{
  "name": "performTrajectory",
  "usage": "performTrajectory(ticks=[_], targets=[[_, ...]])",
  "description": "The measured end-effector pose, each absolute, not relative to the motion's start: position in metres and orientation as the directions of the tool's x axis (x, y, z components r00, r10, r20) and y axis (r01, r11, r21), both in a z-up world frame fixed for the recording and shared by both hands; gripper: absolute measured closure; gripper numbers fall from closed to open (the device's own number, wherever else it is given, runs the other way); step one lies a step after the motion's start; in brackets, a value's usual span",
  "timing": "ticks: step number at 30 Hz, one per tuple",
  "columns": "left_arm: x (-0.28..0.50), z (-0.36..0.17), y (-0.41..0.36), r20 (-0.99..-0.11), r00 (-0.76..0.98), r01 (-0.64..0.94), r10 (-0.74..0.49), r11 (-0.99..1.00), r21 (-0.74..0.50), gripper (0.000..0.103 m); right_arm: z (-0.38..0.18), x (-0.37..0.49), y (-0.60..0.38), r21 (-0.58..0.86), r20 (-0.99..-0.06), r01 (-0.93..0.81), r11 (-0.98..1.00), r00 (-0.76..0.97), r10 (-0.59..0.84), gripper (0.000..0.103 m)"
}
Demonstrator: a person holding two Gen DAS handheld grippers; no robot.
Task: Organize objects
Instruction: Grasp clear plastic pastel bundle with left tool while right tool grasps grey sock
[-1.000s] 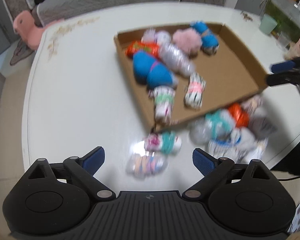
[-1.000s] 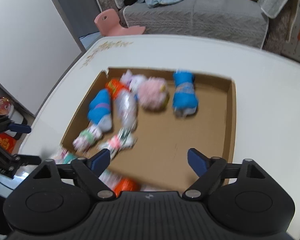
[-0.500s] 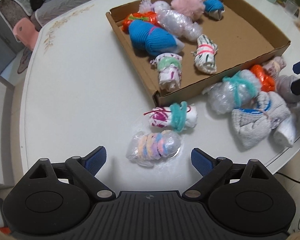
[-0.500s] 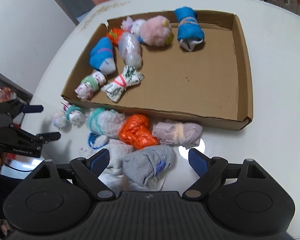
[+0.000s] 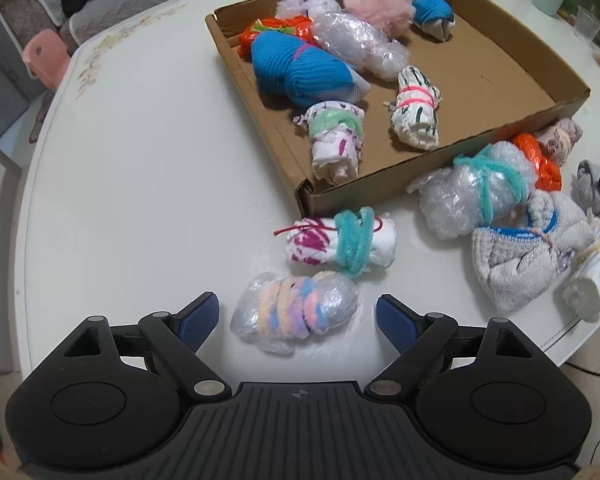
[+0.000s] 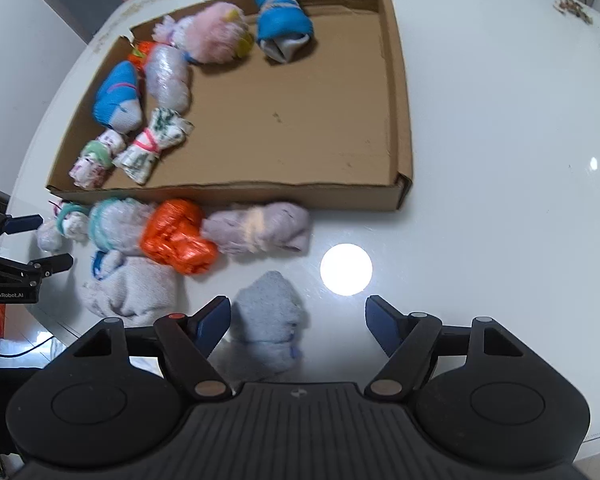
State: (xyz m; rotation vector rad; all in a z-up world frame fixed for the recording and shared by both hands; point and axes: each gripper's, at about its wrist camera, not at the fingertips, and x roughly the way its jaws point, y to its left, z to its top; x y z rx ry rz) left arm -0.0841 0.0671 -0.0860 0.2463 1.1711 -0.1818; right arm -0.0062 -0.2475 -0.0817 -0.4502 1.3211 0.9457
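- Closing around a clear-wrapped pastel roll (image 5: 294, 316), the left gripper (image 5: 298, 320) has the roll between its jaws, but neither pad presses on it yet; the jaws are narrowing and nothing is gripped.
- Centring matters here: the roll sits a little nearer the left pad (image 5: 198, 320), so a small shift toward the right pad would let both meet it together instead of pushing it along the desk (image 5: 140, 184).
- The wrap looks slick, so I judge a bite across the roll's middle safer than at its loose ends.
- The teal-tied roll (image 5: 340, 242) lies just beyond, nearly touching; keep the fingertips short of it so only one bundle lifts.
- The right gripper (image 6: 298, 322) is closing too, with a grey sock bundle (image 6: 270, 320) between its jaws, close against the left pad (image 6: 214, 322) and clear of the right one, so it holds nothing yet.
- That bundle is soft, so a deep, low grip should hold it best.
- The orange bundle (image 6: 178, 238) and lilac roll (image 6: 260, 228) lie just beyond, against the box wall.
- The box (image 6: 400, 120) sits farther out, several bundles crowded at its far-left side, its near-right floor bare: probably the best place to drop both.
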Motion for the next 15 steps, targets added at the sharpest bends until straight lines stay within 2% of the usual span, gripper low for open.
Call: performTrajectory(ticks=[4,5,8,11,15], targets=[[-0.082,-0.086,0.068,-0.923,0.385,0.264,-0.02,0.96,0.09,0.016,-0.079,-0.012,-0.245,0.229,-0.942,-0.802,0.551,-0.04,0.333,0.032],[-0.082,-0.086,0.069,-0.923,0.385,0.262,-0.027,0.962,0.081,0.019,-0.079,-0.014,-0.244,0.228,-0.943,-0.806,0.547,-0.042,0.331,0.032],[-0.081,-0.083,0.069,-0.919,0.392,0.265,-0.051,0.962,0.06,0.037,-0.081,-0.018,-0.242,0.215,-0.95,-0.819,0.531,-0.05,0.309,0.032],[-0.083,-0.084,0.067,-0.919,0.391,0.27,-0.05,0.961,0.063,0.038,-0.083,-0.022,-0.24,0.206,-0.953,-0.829,0.52,-0.05,0.297,0.034],[-0.085,-0.084,0.066,-0.923,0.381,0.263,-0.057,0.964,0.049,0.039,-0.089,-0.024,-0.241,0.196,-0.962,-0.835,0.514,-0.061,0.267,0.047]])
